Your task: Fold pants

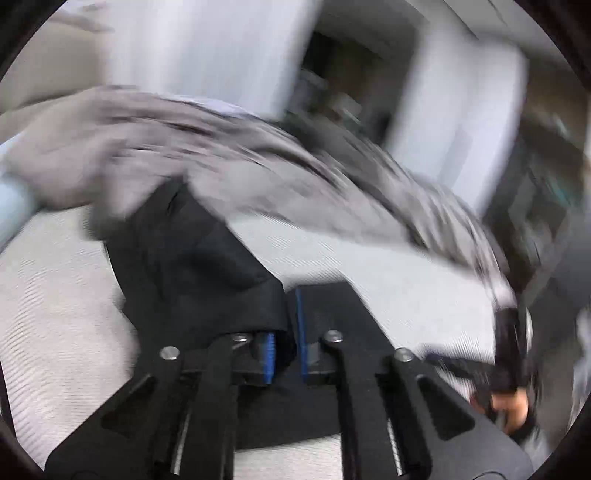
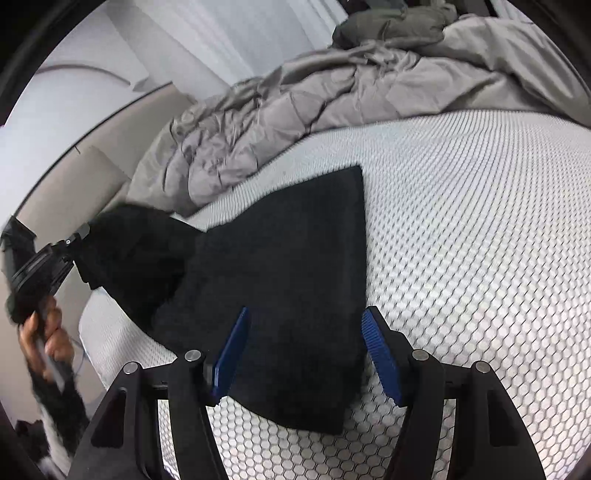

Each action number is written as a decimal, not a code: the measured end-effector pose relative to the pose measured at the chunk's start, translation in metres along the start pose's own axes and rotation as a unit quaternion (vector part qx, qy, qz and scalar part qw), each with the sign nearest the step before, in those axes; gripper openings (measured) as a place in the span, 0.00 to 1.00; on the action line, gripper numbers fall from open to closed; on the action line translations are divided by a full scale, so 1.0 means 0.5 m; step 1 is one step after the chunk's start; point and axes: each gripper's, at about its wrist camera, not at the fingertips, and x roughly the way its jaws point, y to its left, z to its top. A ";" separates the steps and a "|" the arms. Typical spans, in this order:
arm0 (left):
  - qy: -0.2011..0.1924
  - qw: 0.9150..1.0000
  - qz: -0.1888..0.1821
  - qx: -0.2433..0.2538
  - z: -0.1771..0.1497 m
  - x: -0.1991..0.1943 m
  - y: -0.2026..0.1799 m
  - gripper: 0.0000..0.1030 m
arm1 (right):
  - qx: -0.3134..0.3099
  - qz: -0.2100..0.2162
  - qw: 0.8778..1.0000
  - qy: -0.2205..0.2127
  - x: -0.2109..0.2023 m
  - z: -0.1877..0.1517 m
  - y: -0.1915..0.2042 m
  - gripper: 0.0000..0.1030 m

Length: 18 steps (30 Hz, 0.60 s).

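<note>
The black pants point(image 2: 280, 280) lie on the white honeycomb mattress point(image 2: 461, 240), one end lifted at the left. My left gripper point(image 1: 288, 332) is shut on the black pants fabric point(image 1: 192, 266); it also shows in the right wrist view point(image 2: 79, 240), gripping the raised end. My right gripper point(image 2: 306, 354) is open, its blue pads either side of the pants' near end, just above the cloth. In the blurred left wrist view the right gripper point(image 1: 509, 350) sits at the far right.
A rumpled grey duvet point(image 2: 295, 107) is heaped along the far side of the mattress, with a dark green bundle point(image 2: 391, 26) behind it. A beige bed frame point(image 2: 85, 173) and white walls lie at the left.
</note>
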 end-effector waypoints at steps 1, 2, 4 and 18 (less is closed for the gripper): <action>0.029 0.999 -0.023 0.016 -0.012 0.037 -0.041 0.48 | 0.006 -0.003 1.000 -0.005 -0.008 0.002 -0.008 0.66; 0.076 0.995 -0.060 0.038 -0.041 0.090 -0.084 0.72 | 0.012 -0.007 1.000 -0.007 -0.011 0.005 -0.016 0.66; 0.168 0.980 -0.064 0.083 -0.128 0.189 -0.140 0.72 | 0.022 -0.027 0.999 -0.006 -0.013 0.007 -0.038 0.66; 0.090 0.990 -0.037 -0.102 -0.158 0.045 0.097 0.75 | -0.028 -0.035 0.999 0.006 0.003 -0.010 0.008 0.66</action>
